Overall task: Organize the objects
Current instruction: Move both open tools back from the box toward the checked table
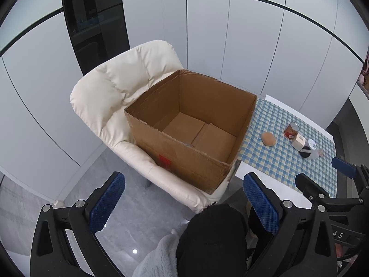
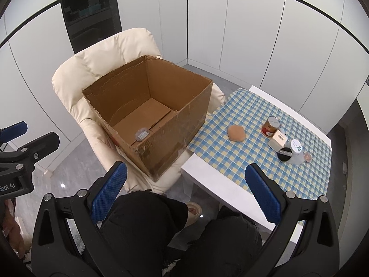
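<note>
Both sets of tongs hang in the air above the person's dark-clothed knees point(image 2: 147, 219), holding nothing: the left tongs point(image 1: 184, 203) have their blue ribbed pads spread wide apart, and the right tongs point(image 2: 186, 196) stand just as wide. Ahead of the left tongs sits an open cardboard box point(image 1: 184, 157) on the seat of a cream padded armchair point(image 1: 110, 87), its flaps gone and its rim ragged. From the right wrist view a small clear packet point(image 2: 141, 134) lies flat on the box floor, close to the near wall; from the left side that wall hides it. Just to the right of the chair stands a white bench point(image 2: 207, 180) covered over most of its top by a blue and yellow checked cloth point(image 2: 230, 161). On the cloth, well apart from the box, lies a tan rounded sponge point(image 2: 236, 133) by itself, and further right a tight cluster: a red tin can point(image 2: 270, 126) upright, a small beige carton point(image 2: 278, 141) touching or just beside it, a black round lid point(image 2: 285, 155) leaning against a clear cup with a white printed top point(image 2: 296, 150), and a small pinkish thing point(image 2: 307, 156) behind the cup, too small to make out. White cabinet panels point(image 2: 230, 23) line the wall behind.
</note>
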The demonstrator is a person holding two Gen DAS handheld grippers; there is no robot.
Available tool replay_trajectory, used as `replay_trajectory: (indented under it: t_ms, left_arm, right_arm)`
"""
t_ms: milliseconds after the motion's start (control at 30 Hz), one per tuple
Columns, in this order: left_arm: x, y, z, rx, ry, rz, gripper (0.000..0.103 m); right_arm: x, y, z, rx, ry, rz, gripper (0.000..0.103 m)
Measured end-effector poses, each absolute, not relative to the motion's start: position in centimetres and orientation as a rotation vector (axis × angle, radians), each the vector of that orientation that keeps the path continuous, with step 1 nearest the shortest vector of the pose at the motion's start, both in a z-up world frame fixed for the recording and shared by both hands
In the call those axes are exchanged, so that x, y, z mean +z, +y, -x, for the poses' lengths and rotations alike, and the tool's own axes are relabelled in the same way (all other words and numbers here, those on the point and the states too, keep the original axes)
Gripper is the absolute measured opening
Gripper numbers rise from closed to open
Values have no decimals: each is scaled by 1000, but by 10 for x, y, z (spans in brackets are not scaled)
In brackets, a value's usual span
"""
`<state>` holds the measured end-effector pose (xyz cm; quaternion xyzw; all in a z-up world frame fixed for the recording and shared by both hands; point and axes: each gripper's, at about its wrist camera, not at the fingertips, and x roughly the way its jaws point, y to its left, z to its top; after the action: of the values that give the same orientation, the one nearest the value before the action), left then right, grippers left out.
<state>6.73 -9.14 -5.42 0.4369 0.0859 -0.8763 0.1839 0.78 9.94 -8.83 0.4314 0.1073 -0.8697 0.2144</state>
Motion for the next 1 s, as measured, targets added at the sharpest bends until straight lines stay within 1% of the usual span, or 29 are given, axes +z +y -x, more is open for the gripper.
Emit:
replay_trajectory:
  t_ms: [200,333,500,800,1000]
  left_arm:
    - [-58,-82,-83,-2495,268,-1251,102]
    - [-60,-74,-91,-2495,240,-1265,102]
    - [-61,-73,-99,-2502,267,-1270,102]
    - [-60,-67,-103,-2504,231,-1266,102]
    - [-60,-68,-101,-2505,241,-1271,102]
  right_arm:
    - [-89,108,-24,-2412,294,-1200,103]
    - [-91,113,-34,-2401,284,-1210,103]
    - [-91,117,-46,-2388,269,-1214,103]
    - [-92,115,-58,-2377,279,-1216,103]
    - [-91,118,-58,-2377,261,-1222,103]
